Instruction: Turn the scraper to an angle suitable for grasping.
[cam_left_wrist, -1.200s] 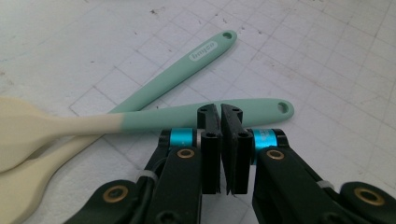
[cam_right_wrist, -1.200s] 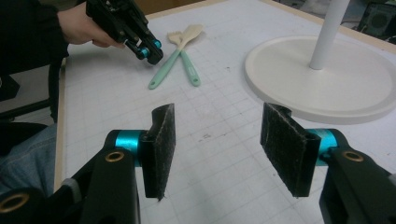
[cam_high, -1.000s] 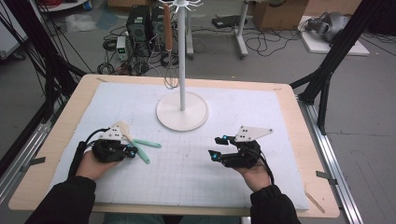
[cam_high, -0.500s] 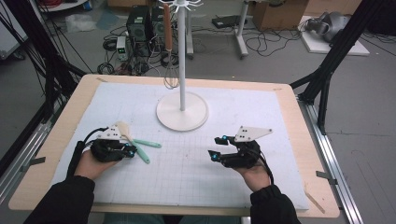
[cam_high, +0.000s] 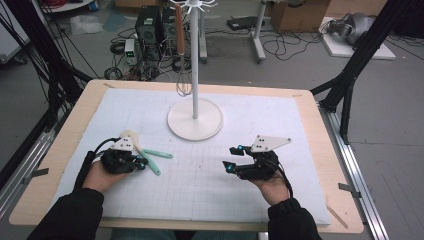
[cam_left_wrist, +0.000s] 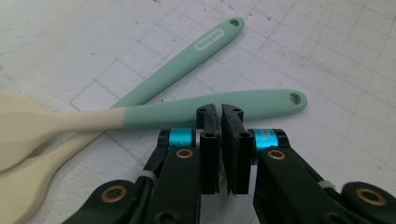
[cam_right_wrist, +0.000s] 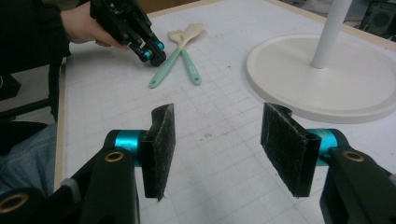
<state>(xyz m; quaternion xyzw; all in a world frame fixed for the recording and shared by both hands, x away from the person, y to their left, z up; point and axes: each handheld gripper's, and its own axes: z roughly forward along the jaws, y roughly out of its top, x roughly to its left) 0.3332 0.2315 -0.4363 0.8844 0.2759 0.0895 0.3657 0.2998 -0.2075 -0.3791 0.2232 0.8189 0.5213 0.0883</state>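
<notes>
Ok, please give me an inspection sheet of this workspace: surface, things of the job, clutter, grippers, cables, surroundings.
Surface: white grid mat on a wooden table.
Job's things: two green-handled spatulas lie crossed; white stand at the middle of the mat.
Clutter: nothing seen on the mat.
Grippers: left gripper shut, empty, at the spatulas; right gripper open, empty.
Cables: one trails from each gripper; many on the floor.
Surroundings: computer tower, cardboard box, black frame legs.

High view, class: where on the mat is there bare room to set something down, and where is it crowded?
Free: the mat right of the stand base, the middle stretch between the left gripper and right gripper, and the far left corner. Crowded: the near left, where two crossed spatulas lie at the left gripper, and around the stand base.
</notes>
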